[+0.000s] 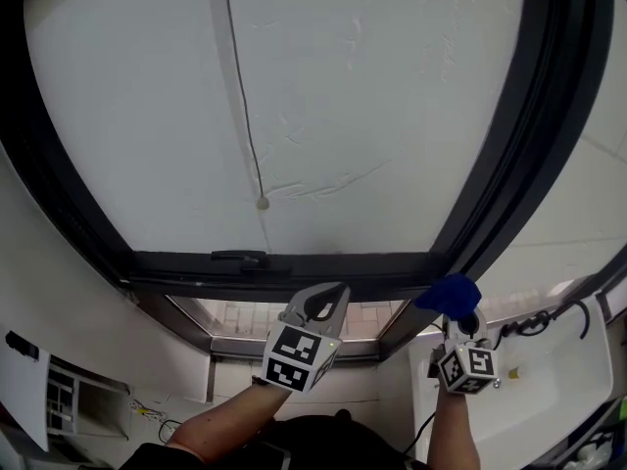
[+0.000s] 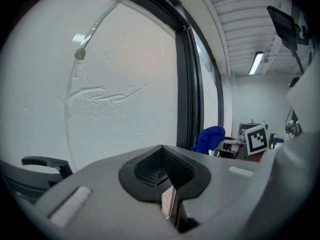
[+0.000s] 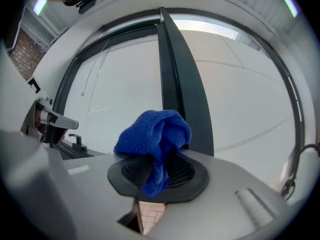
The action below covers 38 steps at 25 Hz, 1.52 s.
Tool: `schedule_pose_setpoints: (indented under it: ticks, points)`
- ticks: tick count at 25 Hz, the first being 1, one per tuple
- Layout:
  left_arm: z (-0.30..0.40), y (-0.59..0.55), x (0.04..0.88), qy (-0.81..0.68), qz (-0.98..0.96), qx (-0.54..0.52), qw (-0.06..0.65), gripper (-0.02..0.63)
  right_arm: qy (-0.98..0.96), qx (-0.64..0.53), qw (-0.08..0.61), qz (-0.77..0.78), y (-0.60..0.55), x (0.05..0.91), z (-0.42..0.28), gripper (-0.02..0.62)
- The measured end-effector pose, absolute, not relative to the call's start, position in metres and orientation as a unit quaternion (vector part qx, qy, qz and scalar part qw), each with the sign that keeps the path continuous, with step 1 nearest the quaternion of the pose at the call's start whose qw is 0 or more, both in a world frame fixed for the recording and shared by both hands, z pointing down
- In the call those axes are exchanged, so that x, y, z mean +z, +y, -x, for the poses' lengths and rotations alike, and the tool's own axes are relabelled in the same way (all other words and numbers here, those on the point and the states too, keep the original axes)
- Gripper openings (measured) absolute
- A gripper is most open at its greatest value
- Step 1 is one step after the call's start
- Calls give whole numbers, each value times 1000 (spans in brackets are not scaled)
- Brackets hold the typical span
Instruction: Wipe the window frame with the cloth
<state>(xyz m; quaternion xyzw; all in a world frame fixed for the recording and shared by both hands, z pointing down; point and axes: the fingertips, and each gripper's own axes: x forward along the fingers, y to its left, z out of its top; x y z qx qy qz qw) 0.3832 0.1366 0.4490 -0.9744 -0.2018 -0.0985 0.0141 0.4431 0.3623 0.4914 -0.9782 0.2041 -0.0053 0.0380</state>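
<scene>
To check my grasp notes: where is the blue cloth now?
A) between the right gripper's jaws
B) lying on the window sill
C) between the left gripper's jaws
A: the right gripper is shut on the blue cloth; the left gripper is shut on nothing.

The left forearm (image 1: 227, 417) and right forearm (image 1: 449, 427) are reaching up side by side. The left gripper (image 1: 329, 300) is pointing upward, jaws pressed together on nothing. The right gripper (image 1: 460, 313), near it, is pointing upward too, jaws clamping a bunched blue cloth (image 1: 449, 292).
</scene>
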Motion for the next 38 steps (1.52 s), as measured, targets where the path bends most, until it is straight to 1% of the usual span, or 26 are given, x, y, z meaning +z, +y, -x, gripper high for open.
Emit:
schedule_pose_setpoints:
  ticks: [7, 12, 15, 18, 22, 25, 31, 36, 38]
  points:
    - [-365, 99, 448, -195, 976, -98, -1, -6, 183, -5, 52, 982, 351, 483, -427, 78]
    - [-356, 86, 450, -193, 976, -97, -8, -6, 182, -8, 48, 982, 342, 482, -416, 78]
    - [-356, 90, 444, -203, 975, -90, -6, -6, 183, 9, 46, 982, 341, 466, -414, 78]
    - [-364, 100, 426, -215, 974, -77, -1, -6, 175, 29, 53, 983, 349, 429, -418, 78]
    - [-385, 124, 382, -238, 970, -56, 7, -6, 166, 54, 77, 982, 367, 357, -424, 78]
    - [-394, 142, 344, -251, 967, -32, 24, -6, 174, 79, 67, 979, 369, 310, -424, 78]
    - [-424, 184, 272, -276, 961, 15, 32, -6, 182, 118, 56, 975, 371, 241, -435, 78]
    - [-456, 209, 223, -279, 959, 30, 49, -6, 225, 135, 38, 964, 361, 197, -448, 78]
    - [-468, 216, 203, -278, 959, 31, 44, -6, 234, 151, 32, 960, 363, 172, -453, 78]
